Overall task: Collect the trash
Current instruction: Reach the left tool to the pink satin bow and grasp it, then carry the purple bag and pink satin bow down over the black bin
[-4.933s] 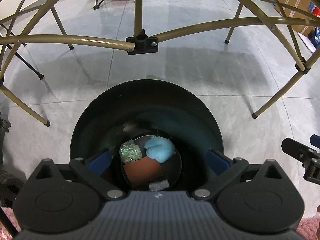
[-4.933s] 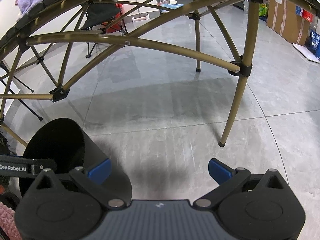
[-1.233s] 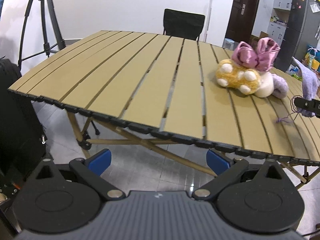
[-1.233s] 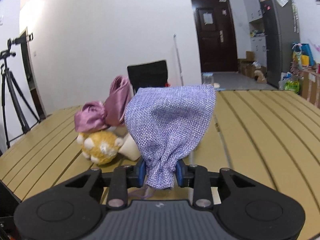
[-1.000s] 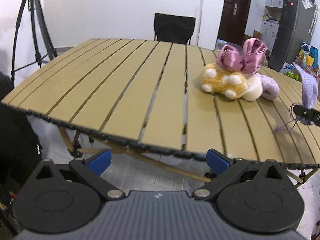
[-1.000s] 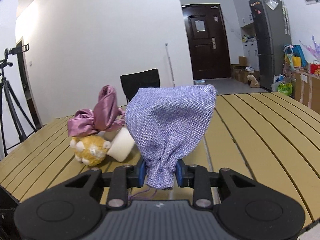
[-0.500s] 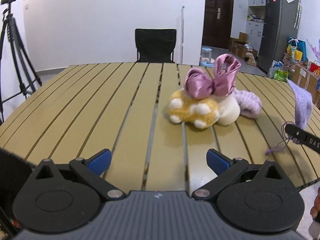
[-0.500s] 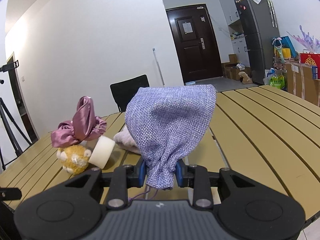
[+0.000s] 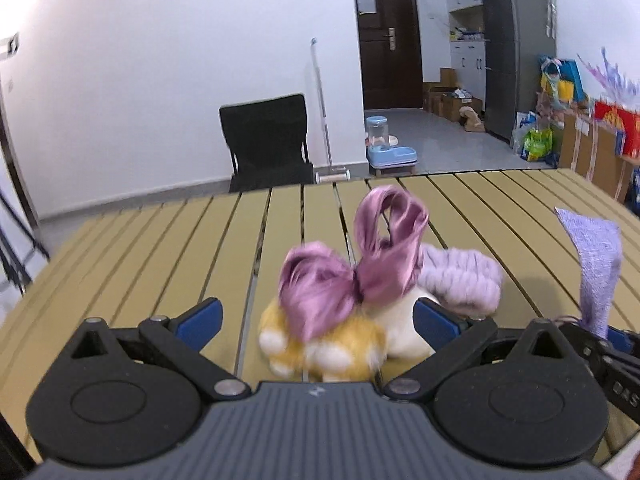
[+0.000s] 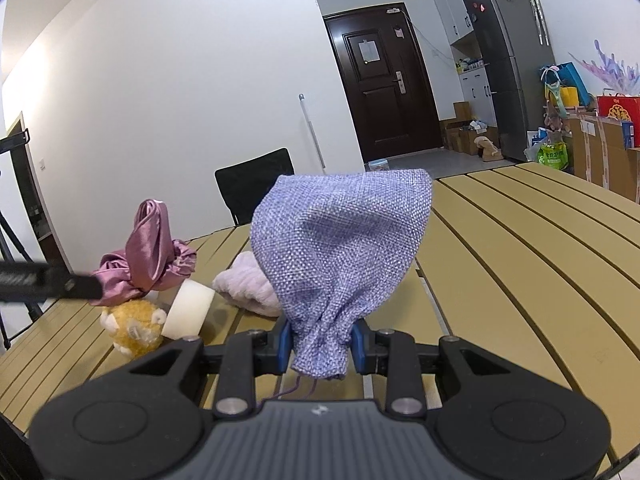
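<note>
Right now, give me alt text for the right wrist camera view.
The right gripper is shut on the gathered neck of a lavender drawstring pouch above a slatted table. Behind it lie a yellow plush toy, pink satin bow and pale purple headband.

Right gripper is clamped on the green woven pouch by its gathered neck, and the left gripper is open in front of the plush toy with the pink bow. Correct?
One thing is off: the pouch is lavender-purple, not green, as the right wrist view shows. The right gripper is clamped on its gathered neck. In the left wrist view the left gripper is open in front of the plush toy with the pink bow.
</note>
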`<action>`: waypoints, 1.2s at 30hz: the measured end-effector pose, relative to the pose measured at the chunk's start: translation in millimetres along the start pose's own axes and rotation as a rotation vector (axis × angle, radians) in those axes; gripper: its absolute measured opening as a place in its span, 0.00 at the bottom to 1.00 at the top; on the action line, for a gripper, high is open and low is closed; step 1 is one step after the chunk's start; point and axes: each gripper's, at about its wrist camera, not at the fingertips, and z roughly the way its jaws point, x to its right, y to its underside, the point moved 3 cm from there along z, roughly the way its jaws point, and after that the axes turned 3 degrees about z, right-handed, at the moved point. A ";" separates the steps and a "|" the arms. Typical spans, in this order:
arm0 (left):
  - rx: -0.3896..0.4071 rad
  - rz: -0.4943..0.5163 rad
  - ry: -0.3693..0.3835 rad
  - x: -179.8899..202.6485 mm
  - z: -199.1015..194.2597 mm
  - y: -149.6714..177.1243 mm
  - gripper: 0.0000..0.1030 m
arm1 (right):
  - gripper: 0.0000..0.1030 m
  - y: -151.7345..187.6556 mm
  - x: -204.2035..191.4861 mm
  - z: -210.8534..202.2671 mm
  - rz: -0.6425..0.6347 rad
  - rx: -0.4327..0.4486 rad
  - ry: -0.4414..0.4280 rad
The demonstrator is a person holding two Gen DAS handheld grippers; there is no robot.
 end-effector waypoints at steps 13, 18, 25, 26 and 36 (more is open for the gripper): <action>-0.072 0.083 0.012 15.0 78.3 -4.5 1.00 | 0.28 -3.7 1.7 15.8 0.033 -0.017 -0.018; -0.105 0.054 0.050 10.9 85.0 1.1 0.58 | 0.28 -4.3 2.9 17.7 0.027 -0.026 -0.025; -0.065 0.043 0.049 5.2 68.6 2.0 0.43 | 0.28 -6.5 5.4 16.4 0.026 -0.032 -0.037; -0.056 0.035 0.048 3.9 63.9 1.5 0.42 | 0.28 -6.5 4.7 15.5 0.023 -0.032 -0.040; -0.010 -0.014 -0.019 -7.3 14.9 -4.6 0.42 | 0.28 -6.1 2.8 0.1 -0.013 -0.025 -0.086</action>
